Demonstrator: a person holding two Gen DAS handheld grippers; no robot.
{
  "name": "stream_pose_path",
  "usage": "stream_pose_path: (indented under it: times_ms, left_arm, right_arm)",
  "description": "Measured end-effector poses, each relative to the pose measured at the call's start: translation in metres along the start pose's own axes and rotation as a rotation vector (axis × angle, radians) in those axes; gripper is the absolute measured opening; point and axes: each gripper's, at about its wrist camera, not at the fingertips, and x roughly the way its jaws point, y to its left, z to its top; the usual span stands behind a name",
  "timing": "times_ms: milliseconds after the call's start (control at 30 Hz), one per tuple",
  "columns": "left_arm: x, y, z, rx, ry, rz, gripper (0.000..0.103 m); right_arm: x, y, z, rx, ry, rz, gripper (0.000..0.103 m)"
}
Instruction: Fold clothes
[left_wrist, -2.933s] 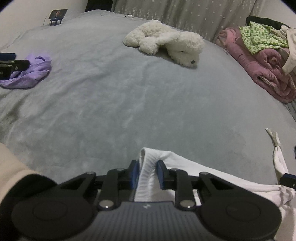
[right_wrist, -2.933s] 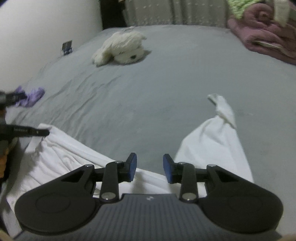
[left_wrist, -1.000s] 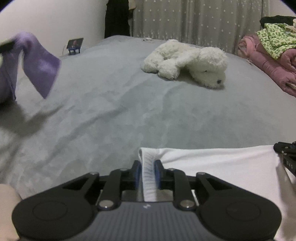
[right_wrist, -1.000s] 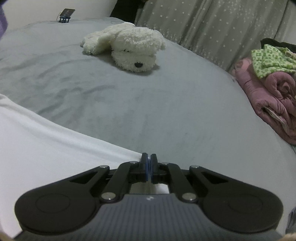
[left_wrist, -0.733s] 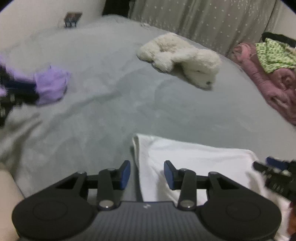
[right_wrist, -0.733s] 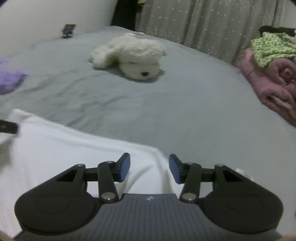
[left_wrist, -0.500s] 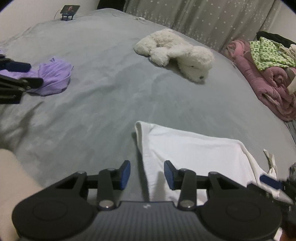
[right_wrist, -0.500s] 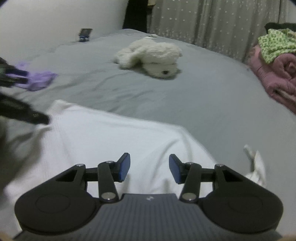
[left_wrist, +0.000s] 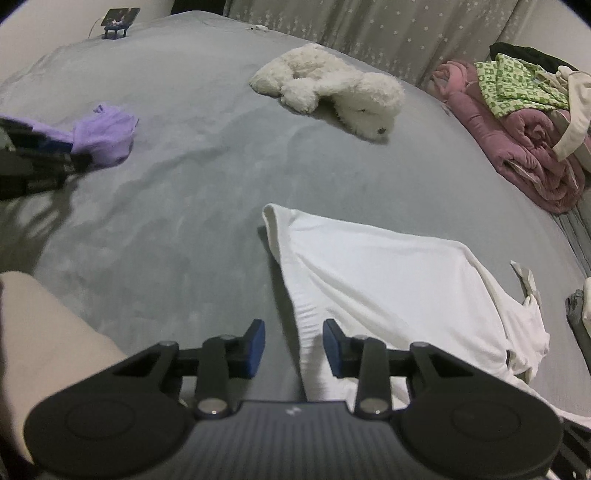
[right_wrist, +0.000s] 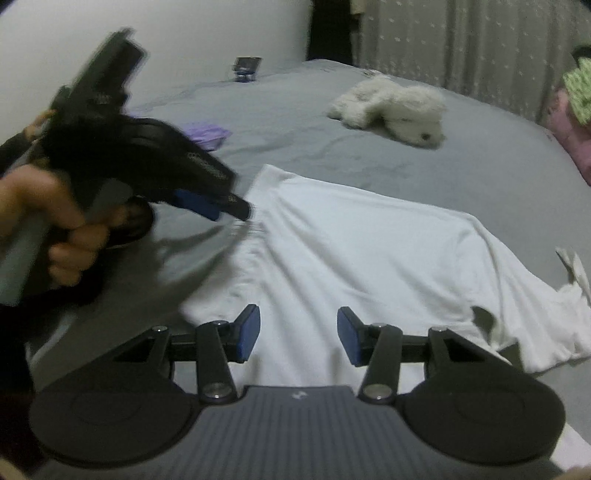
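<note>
A white garment (left_wrist: 388, 273) lies folded over on the grey bed (left_wrist: 184, 206), its ribbed edge running down between the blue pads of my left gripper (left_wrist: 293, 345). That gripper is open and the pads do not press the cloth. In the right wrist view the same white garment (right_wrist: 362, 251) spreads ahead, and my right gripper (right_wrist: 298, 334) hovers open over its near part, holding nothing. The left gripper (right_wrist: 218, 206), blurred and held by a hand (right_wrist: 55, 229), sits at the garment's left edge.
A white plush dog (left_wrist: 332, 88) lies further back on the bed. A purple cloth (left_wrist: 107, 134) is at the left. A pink blanket pile with a green patterned cloth (left_wrist: 524, 122) sits at the right. A small phone stand (left_wrist: 120, 22) is far back left.
Both grippers, shut on the white garment a second ago, have opened and let it go. It now lies folded on the bed. Both grippers have pulled back and risen.
</note>
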Motion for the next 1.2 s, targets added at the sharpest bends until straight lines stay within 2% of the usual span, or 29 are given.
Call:
stream_pose_path:
  times_ms: [33,100,167,300,467,633,800,867,933,1000,1067,1200]
  left_arm:
    - [0.0,0.0,0.0,0.004,-0.003,0.003,0.032]
    - [0.0,0.001,-0.001,0.006,-0.012,0.008,0.02]
    - [0.0,0.003,0.0,0.002,-0.024,0.015,0.018]
    - [0.003,0.015,0.004,-0.057,-0.03,0.009,0.018]
    - [0.007,0.015,0.005,-0.079,-0.069,0.028,0.019]
    - [0.017,0.013,0.009,-0.109,-0.108,0.052,0.02]
    - [0.036,0.016,0.019,-0.167,-0.107,0.075,0.02]
    - [0.044,0.021,0.023,-0.208,-0.114,0.063,0.02]
    - [0.049,0.026,0.027,-0.234,-0.122,0.056,0.012]
    - [0.051,0.027,0.03,-0.239,-0.121,0.062,0.0]
    - [0.051,0.022,0.034,-0.215,-0.119,0.081,0.0]
    - [0.044,0.009,0.048,-0.098,-0.119,0.178,0.0]
  right_arm:
    - [-0.001,0.006,0.0,-0.016,-0.005,0.008,0.051]
    - [-0.001,0.017,0.001,-0.071,-0.014,0.035,0.051]
    - [0.001,0.028,0.001,-0.131,-0.017,0.07,0.051]
    - [0.011,0.046,0.001,-0.228,-0.018,0.134,0.05]
    - [0.029,0.056,-0.002,-0.328,-0.002,0.158,0.047]
    - [0.034,0.052,-0.011,-0.339,-0.008,0.163,0.041]
    - [0.039,0.048,-0.02,-0.35,-0.014,0.168,0.035]
    - [0.041,0.047,-0.024,-0.353,-0.017,0.17,0.026]
    - [0.041,0.046,-0.025,-0.342,-0.031,0.167,0.023]
    - [0.039,0.045,-0.025,-0.301,-0.037,0.173,0.018]
    - [0.037,0.043,-0.022,-0.228,-0.033,0.197,0.012]
    - [0.037,0.026,-0.008,0.023,-0.01,0.339,0.01]
